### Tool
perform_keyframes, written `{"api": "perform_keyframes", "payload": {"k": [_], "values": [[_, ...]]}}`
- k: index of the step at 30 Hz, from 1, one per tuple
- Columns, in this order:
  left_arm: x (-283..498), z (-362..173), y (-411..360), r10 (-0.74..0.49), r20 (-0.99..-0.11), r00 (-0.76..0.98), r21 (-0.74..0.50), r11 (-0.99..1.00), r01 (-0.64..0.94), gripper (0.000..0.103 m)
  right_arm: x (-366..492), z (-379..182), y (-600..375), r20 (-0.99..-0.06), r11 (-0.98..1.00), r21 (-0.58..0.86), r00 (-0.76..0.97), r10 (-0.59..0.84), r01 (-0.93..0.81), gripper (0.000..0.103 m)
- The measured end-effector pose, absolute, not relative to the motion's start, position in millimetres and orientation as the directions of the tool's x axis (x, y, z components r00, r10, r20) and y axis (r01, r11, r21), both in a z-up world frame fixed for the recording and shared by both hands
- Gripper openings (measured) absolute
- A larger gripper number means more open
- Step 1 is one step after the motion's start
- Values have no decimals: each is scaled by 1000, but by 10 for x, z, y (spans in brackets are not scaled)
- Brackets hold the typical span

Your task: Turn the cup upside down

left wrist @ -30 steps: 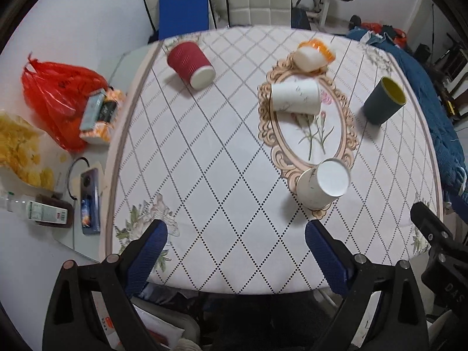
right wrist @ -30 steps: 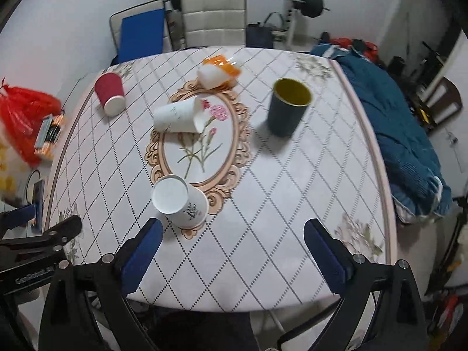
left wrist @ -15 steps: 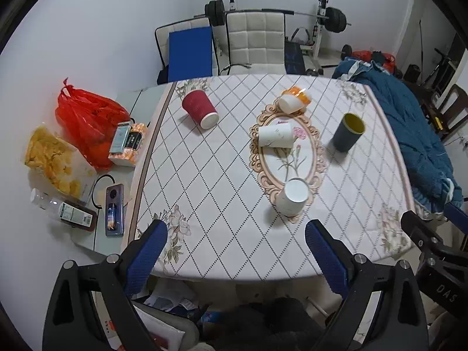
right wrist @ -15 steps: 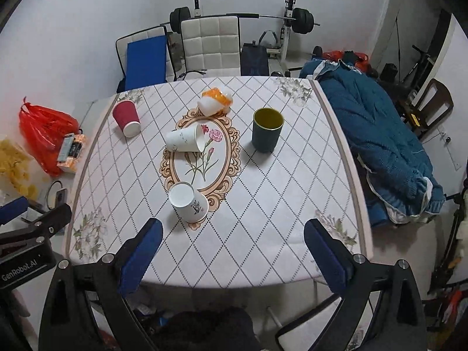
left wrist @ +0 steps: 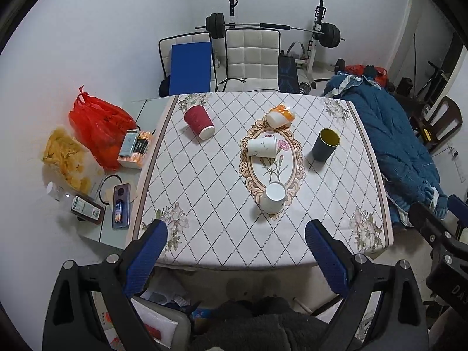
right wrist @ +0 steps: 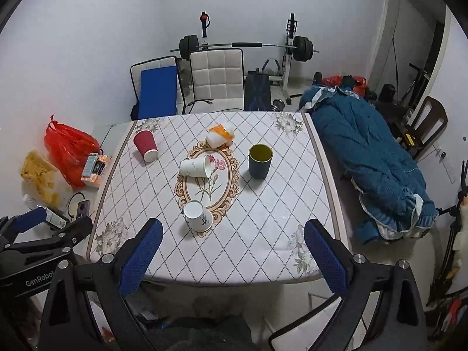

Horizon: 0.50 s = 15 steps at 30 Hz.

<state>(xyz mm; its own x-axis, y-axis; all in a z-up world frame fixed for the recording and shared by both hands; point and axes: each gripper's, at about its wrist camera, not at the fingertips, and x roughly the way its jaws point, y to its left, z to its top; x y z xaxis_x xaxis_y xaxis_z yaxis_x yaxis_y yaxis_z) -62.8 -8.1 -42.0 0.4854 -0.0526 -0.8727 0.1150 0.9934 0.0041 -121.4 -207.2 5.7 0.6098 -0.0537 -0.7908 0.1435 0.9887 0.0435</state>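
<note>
Several cups sit on the patterned table [left wrist: 222, 234]. A white paper cup [left wrist: 273, 197] [right wrist: 199, 216] stands upside down near the front. Another white cup [left wrist: 261, 147] [right wrist: 195, 167] lies on its side on the oval motif. A red cup [left wrist: 199, 121] [right wrist: 145, 145] lies tilted at the far left. An orange-and-white cup [left wrist: 280, 115] [right wrist: 220, 136] lies at the back. A dark cup with a yellow inside [left wrist: 325, 144] [right wrist: 259, 161] stands upright at the right. My left gripper [left wrist: 235, 251] and right gripper [right wrist: 232, 251] are open and empty, back from the table's front edge.
A side surface at the left holds a red bag [left wrist: 96, 128], a chips bag [left wrist: 65, 158], a phone [left wrist: 120, 206] and a bottle [left wrist: 86, 209]. Chairs [left wrist: 251, 55] and a barbell rack [left wrist: 272, 26] stand behind the table. A blue quilt [left wrist: 392, 134] lies at the right.
Both grippers have pulled back and up from the table, so the whole tabletop and room now show. The cups have not moved.
</note>
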Motion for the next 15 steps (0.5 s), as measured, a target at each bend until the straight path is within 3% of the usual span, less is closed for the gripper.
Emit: {"api": "perform_keyframes", "payload": {"k": [15], "values": [[-738, -348, -92, -52, -895, 443, 0, 993, 116, 97, -1302, 235, -2087, -816, 991, 54, 577, -27, 123, 99]]}}
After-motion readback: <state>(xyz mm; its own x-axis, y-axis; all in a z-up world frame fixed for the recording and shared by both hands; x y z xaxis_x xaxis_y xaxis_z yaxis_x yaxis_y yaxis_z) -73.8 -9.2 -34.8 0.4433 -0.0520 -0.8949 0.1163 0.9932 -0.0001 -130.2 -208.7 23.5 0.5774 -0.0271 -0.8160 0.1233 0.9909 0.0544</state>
